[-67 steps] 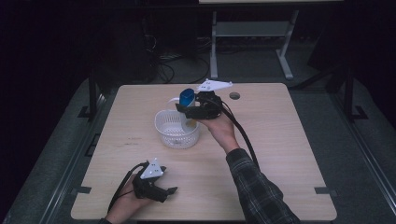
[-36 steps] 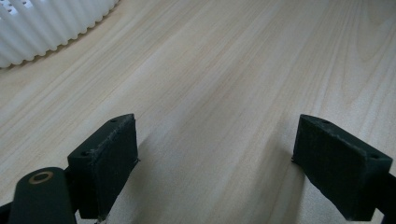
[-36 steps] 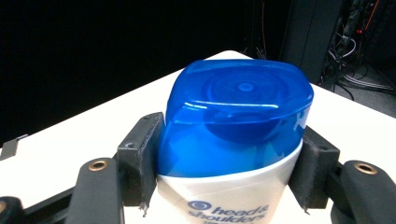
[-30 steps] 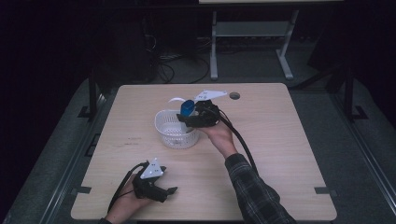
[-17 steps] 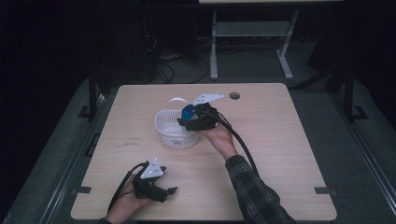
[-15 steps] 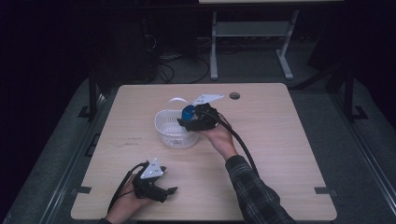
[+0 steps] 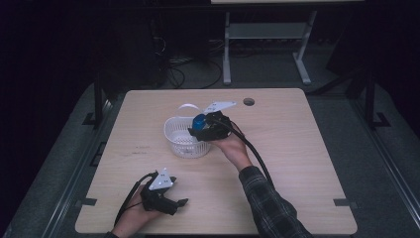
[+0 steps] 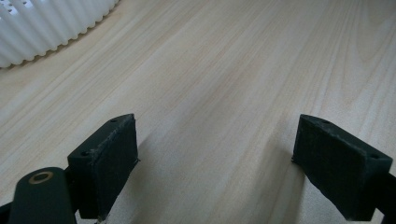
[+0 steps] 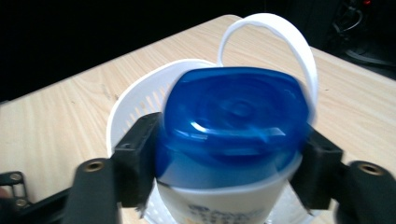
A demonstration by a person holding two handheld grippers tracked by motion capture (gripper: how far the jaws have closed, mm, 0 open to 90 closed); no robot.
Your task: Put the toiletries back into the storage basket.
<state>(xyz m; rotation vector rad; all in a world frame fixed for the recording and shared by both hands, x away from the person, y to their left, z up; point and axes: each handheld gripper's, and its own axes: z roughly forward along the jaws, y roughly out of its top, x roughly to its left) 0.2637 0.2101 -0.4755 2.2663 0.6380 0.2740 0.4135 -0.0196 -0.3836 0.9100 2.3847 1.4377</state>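
- The bottle (image 9: 233,140), white with a blue cap, sits between the jaws of the right gripper (image 7: 200,130), directly above the white basket (image 7: 178,141).
- In the right gripper view the cap is blurred; both pads lie against its sides. The jaws have just been opening, with the bottle still between them.
- In the high view the blue cap (image 7: 199,120) shows at the right edge of the basket, just above its rim.
- The basket stands on the table (image 7: 297,148) a little left of centre. Its thin white handle (image 9: 280,32) arches up on the far side, behind the bottle.
- The right hand (image 7: 233,148) reaches in from the near right, a plaid sleeve (image 7: 267,203) behind it, and a black cable trails back along the forearm.
- The left gripper (image 7: 176,203) rests low at the near left of the table, well apart from the basket.
- In the left gripper view its jaws stand wide, with bare wood between them and the ribbed basket wall (image 8: 51,23) at the far left corner.
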